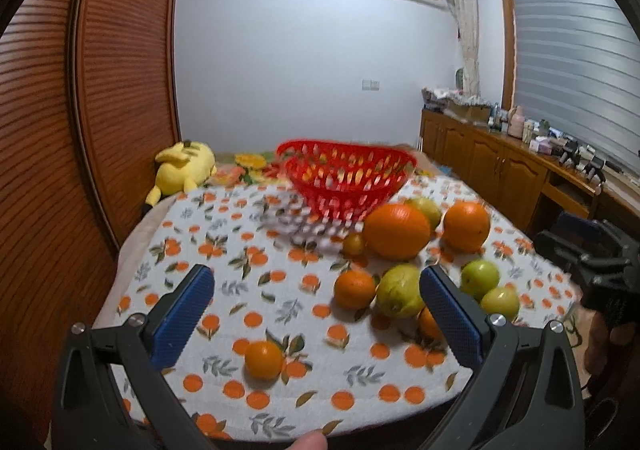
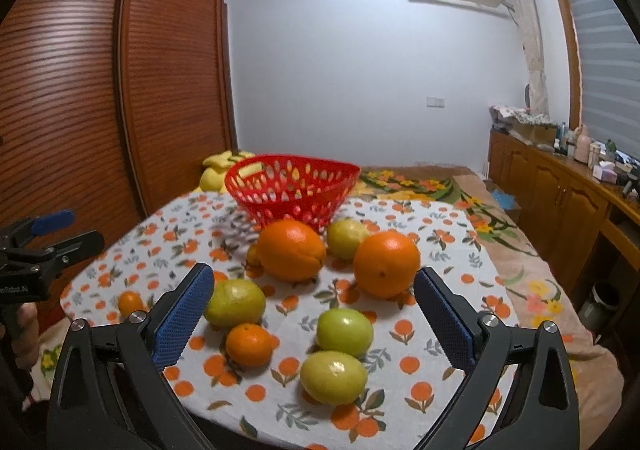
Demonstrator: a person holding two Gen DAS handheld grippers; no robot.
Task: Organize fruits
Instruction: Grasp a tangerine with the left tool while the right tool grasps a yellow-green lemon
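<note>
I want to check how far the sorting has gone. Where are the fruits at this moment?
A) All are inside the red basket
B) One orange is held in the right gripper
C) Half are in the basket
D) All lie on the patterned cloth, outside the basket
D: the oranges and green fruits all lie on the patterned cloth, in front of the red basket, and no fruit shows in it.

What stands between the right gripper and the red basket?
Loose fruit on the cloth: two green fruits nearest the open right gripper, then two big oranges just before the red basket.
</note>
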